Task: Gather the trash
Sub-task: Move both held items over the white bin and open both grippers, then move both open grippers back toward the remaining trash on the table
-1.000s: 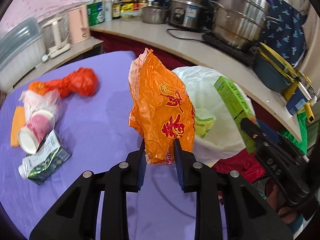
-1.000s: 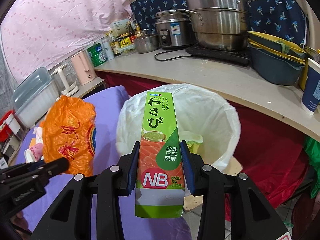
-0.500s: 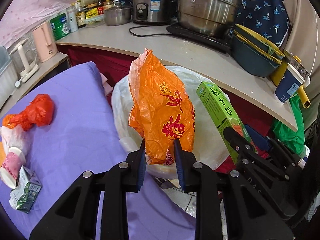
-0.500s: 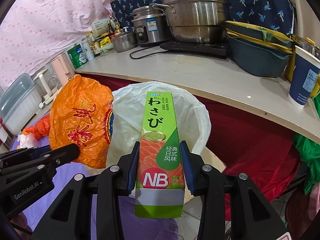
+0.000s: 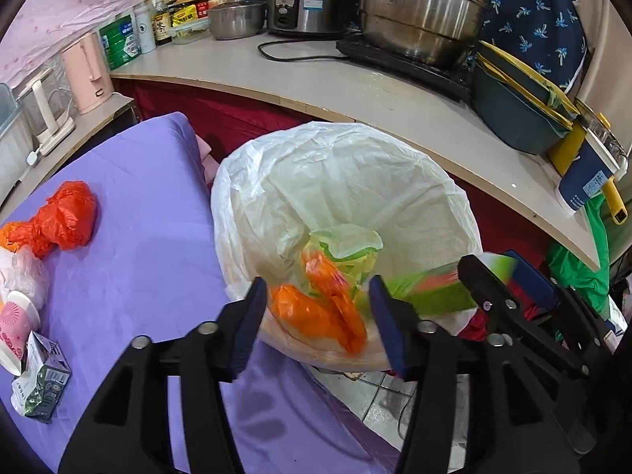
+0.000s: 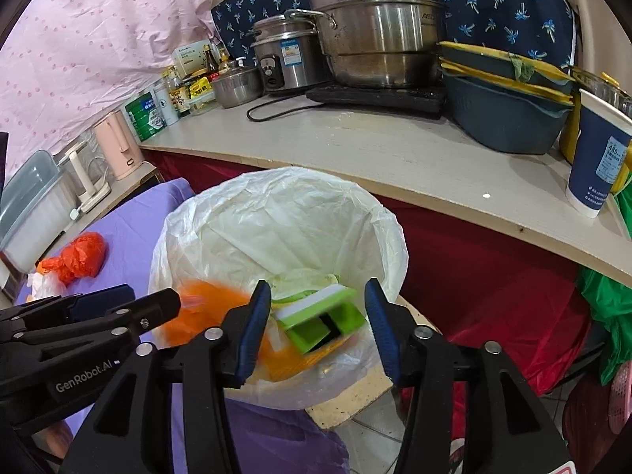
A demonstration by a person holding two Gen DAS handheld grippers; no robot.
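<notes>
A bin lined with a white bag (image 5: 355, 181) (image 6: 276, 213) stands beside the purple table (image 5: 138, 260). My left gripper (image 5: 316, 296) (image 6: 150, 298) hangs over the bin's near rim and its jaws are opening. The orange plastic bag (image 5: 316, 312) (image 6: 201, 312) is blurred, dropping free between them into the bin. My right gripper (image 6: 316, 296) (image 5: 493, 264) is also opening. The green wasabi box (image 6: 320, 316) (image 5: 430, 292) falls tilted from it, clear of both pads. On the table lie a red-orange bag (image 5: 67, 221) (image 6: 79, 256), a pink paper cup (image 5: 15, 324) and a crushed carton (image 5: 39, 383).
A curved counter (image 6: 395, 154) runs behind the bin with a steel steamer pot (image 6: 375, 27), a rice cooker (image 6: 284, 59), blue basins (image 6: 505, 118) and a dark blue cup (image 6: 600, 158). A pink kettle (image 5: 85, 73) stands at the left. Green bags (image 5: 576, 268) lie on the floor at the right.
Both grippers went from shut to open over the bin. The orange bag left the left jaws and the green box left the right jaws; both now fall into the liner.
</notes>
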